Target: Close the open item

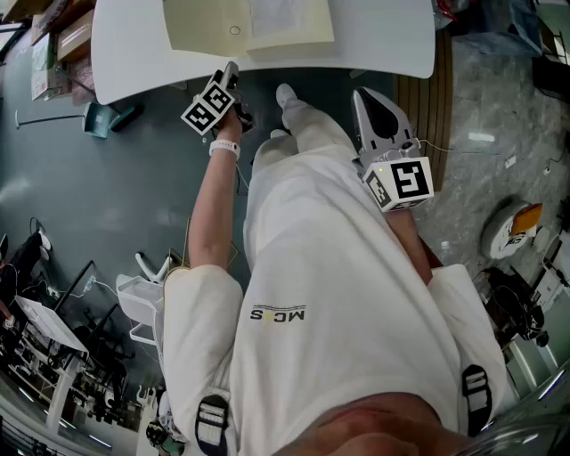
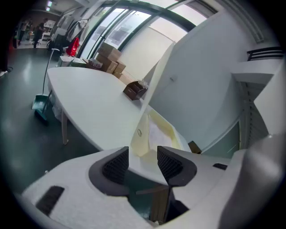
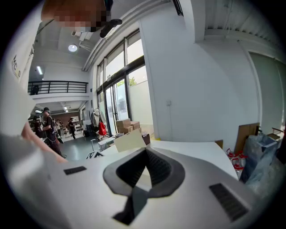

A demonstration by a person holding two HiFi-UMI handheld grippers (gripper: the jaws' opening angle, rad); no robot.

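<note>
Open cream folder (image 1: 200,31) holds white papers (image 1: 278,16); left claw (image 2: 143,155) apart, right claw (image 3: 145,153) together.

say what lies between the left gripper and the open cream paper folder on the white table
Only a bare strip of the white table: nothing else separates the open left gripper from the open cream paper folder, as the left gripper view shows.

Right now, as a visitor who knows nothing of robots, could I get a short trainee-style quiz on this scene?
1. True or false: the cream folder on the white table lies open.
2. The left gripper has its jaws: A) apart, gripping nothing B) shut on the folder C) shut and empty.
3. Fill in: on the floor beside the table stands a green ____.
Key: 1 true; 2 A; 3 dustpan.
</note>
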